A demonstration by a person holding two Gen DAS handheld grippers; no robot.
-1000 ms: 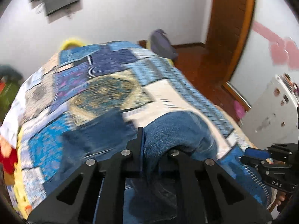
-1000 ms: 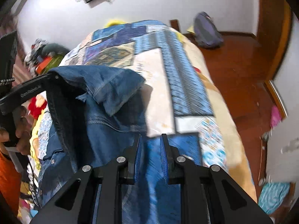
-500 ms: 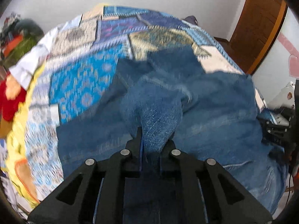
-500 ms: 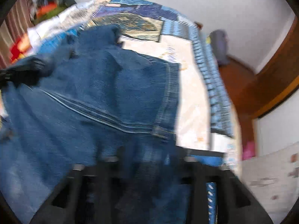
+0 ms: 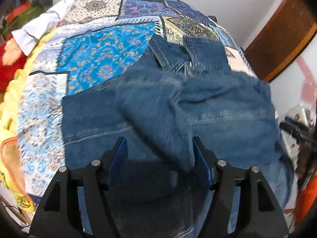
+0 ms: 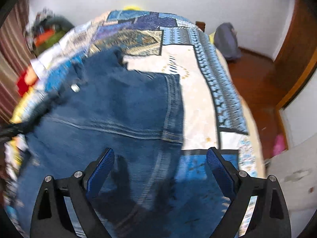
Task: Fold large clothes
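Observation:
A blue denim garment (image 5: 218,107) lies spread on the patchwork bedspread (image 5: 95,59). A folded flap of it lies loose between the open jaws of my left gripper (image 5: 159,150). My right gripper (image 6: 160,160) is open and empty just above the denim (image 6: 118,103) near its stitched hem. The right gripper also shows at the right edge of the left wrist view (image 5: 297,130). A metal button (image 6: 75,87) shows on the denim at the left.
The bed fills most of both views. A pile of red, yellow and green clothes (image 5: 13,59) lies at its left side. A grey backpack (image 6: 226,41) stands on the wooden floor by the wall. A brown door (image 5: 281,39) is at the right.
Both grippers have opened and let go of the denim. The raised fabric has dropped flat onto the bed. Both grippers have pulled back a little.

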